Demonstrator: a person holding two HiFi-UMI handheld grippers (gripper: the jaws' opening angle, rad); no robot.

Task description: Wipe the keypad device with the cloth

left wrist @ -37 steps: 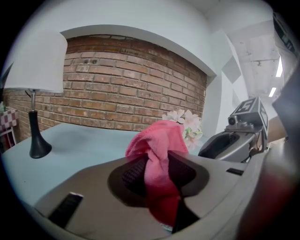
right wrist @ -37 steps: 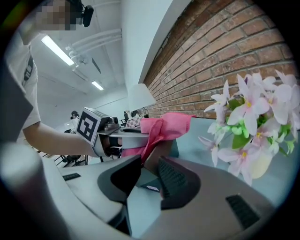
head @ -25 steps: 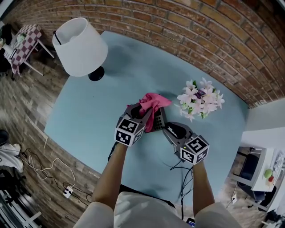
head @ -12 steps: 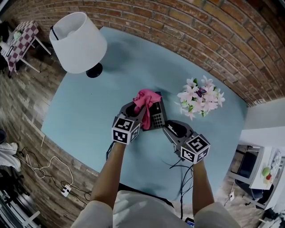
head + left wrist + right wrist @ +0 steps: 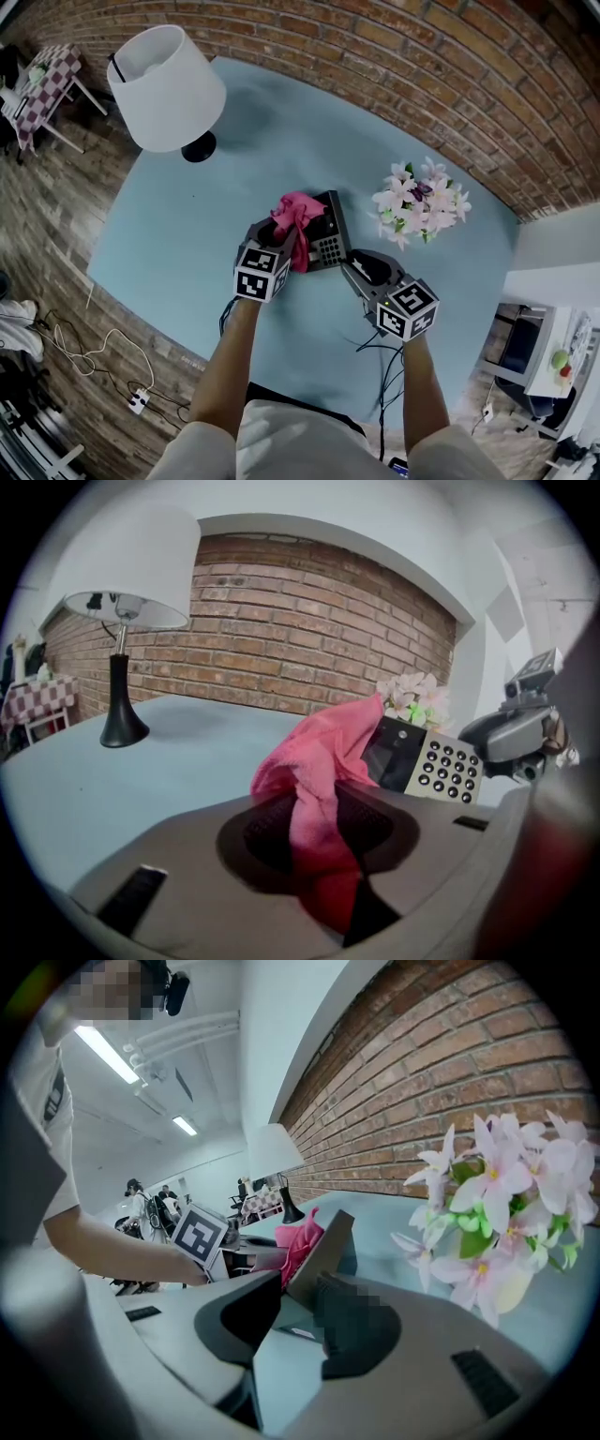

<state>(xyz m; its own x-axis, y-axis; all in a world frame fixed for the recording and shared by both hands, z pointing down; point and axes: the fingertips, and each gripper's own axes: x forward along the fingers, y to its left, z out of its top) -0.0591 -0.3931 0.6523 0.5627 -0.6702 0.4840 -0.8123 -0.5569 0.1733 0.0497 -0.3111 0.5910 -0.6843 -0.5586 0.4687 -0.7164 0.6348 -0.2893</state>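
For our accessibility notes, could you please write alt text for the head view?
The left gripper holds a pink cloth against a dark keypad device, which the right gripper grips by its near edge, over a light blue table. A white lamp stands far left, pale flowers right.

We log left gripper (image 5: 284, 225): grey moulded shell, black-and-white marker cube (image 5: 260, 273) | right gripper (image 5: 352, 270): same grey, same cube (square codes on each visible face) | our top (image 5: 281, 441): pale cream, short sleeves
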